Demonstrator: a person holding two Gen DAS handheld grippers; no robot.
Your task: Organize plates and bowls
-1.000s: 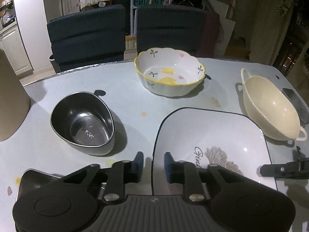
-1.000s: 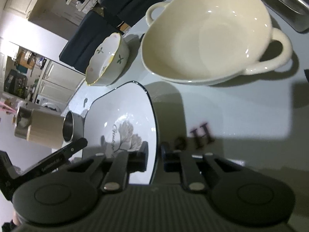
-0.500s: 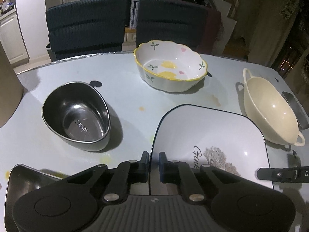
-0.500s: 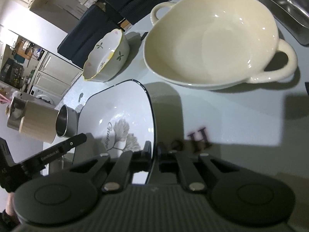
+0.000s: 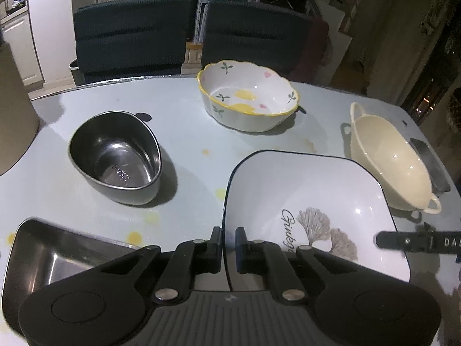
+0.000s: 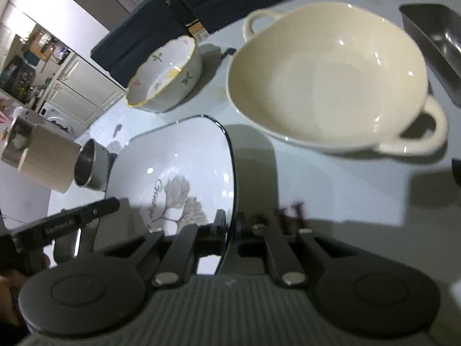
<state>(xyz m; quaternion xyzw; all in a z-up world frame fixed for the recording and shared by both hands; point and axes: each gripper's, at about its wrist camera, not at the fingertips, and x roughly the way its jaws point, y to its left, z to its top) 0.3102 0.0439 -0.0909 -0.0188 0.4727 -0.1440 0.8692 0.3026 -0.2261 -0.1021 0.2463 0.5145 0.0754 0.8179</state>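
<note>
Two dark upholstered chairs [image 5: 132,34] are standing behind a pale blue table [image 5: 184,144] in a dim room, seen first from the left wrist camera. At the 6 o'clock edge of this view, the left gripper [image 5: 228,245] is closing its two black fingers on the left rim of a square white plate [image 5: 311,201] with a dark border, a grey leaf print and script lettering. The plate is filling the 4 o'clock area. A steel bowl [image 5: 115,155] is sitting at 9 o'clock, well apart from the plate. A scalloped floral bowl [image 5: 247,95] with a yellow rim is resting at 12 o'clock. A cream two-handled bowl [image 5: 391,155] is lying at 3 o'clock, just beside the plate's far corner. A steel tray [image 5: 52,253] is showing at 8 o'clock, near the gripper. One black finger of the right gripper [image 5: 417,240] is reaching in at 4 o'clock.

From the right wrist camera, which is slightly blurred, the right gripper [image 6: 229,225] is pinching the same plate [image 6: 173,155] by its right edge at 6 o'clock; the rim appears to be clamped between the fingers. The cream bowl [image 6: 325,80] is dominating 1 o'clock, the floral bowl [image 6: 167,77] is sitting at 11 o'clock, and the steel bowl [image 6: 92,167] is lying at 9 o'clock beside a beige cylinder [image 6: 37,152]. Another steel tray [image 6: 435,46] is sitting at 2 o'clock.
</note>
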